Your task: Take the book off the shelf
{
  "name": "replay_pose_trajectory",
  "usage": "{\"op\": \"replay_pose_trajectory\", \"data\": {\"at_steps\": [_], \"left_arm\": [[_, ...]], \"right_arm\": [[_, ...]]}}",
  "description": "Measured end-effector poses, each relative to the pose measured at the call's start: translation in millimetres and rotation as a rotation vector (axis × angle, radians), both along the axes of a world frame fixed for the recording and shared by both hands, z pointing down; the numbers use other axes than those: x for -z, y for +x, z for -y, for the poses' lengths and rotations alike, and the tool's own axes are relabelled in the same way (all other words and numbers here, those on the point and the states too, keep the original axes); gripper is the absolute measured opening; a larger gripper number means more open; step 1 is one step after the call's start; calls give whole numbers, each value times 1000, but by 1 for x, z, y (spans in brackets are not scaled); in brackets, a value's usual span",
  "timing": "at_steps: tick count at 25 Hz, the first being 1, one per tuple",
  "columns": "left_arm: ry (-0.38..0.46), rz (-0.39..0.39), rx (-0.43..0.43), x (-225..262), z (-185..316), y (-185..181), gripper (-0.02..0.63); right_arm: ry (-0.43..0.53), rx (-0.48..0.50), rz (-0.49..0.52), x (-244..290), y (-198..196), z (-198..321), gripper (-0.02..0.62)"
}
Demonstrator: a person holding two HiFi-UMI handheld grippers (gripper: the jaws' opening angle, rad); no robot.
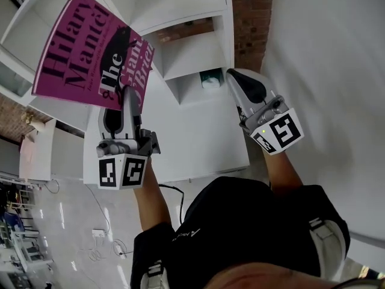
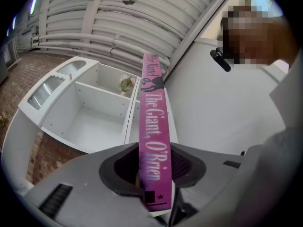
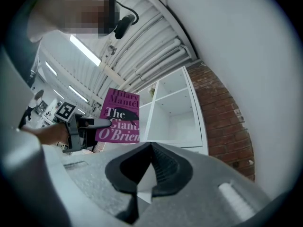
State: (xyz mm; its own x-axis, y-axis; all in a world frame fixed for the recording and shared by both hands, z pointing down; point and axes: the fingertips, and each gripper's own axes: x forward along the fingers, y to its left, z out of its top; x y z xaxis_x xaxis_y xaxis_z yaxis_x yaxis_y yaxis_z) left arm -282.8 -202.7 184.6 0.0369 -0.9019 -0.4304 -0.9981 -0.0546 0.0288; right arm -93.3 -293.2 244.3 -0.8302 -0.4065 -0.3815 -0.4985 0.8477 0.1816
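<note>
A purple paperback [image 1: 84,47] with "The Giant, O'Brien" on its cover is held up in the air, clear of the white cube shelf [image 1: 192,59]. My left gripper [image 1: 128,95] is shut on the book's lower edge. In the left gripper view the purple spine [image 2: 151,126] runs straight up between the jaws of that gripper [image 2: 154,174]. My right gripper [image 1: 234,77] hangs to the right, in front of the shelf, jaws together and holding nothing. The right gripper view shows the book [image 3: 120,117] and the left gripper [image 3: 87,124] off to the left, beyond my right gripper [image 3: 151,148].
The shelf's cubbies [image 2: 85,112] are bare except for a small pale object [image 1: 210,80] in one of them. A brick wall [image 1: 252,17] stands behind the shelf and a white wall [image 1: 325,53] to the right. Cables [image 1: 102,239] lie on the floor at lower left.
</note>
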Motion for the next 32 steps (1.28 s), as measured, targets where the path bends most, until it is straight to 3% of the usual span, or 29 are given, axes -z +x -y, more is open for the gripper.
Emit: {"op": "replay_pose_trajectory", "data": {"at_steps": [7, 15, 32], "left_arm": [[36, 12, 10, -26, -31, -1, 133], [38, -2, -21, -32, -32, -5, 133], [38, -20, -17, -33, -31, -5, 133]], "right_arm": [[3, 9, -19, -23, -14, -11, 2], [13, 11, -39, -22, -33, -13, 0], [3, 16, -47, -26, -28, -14, 0]]}}
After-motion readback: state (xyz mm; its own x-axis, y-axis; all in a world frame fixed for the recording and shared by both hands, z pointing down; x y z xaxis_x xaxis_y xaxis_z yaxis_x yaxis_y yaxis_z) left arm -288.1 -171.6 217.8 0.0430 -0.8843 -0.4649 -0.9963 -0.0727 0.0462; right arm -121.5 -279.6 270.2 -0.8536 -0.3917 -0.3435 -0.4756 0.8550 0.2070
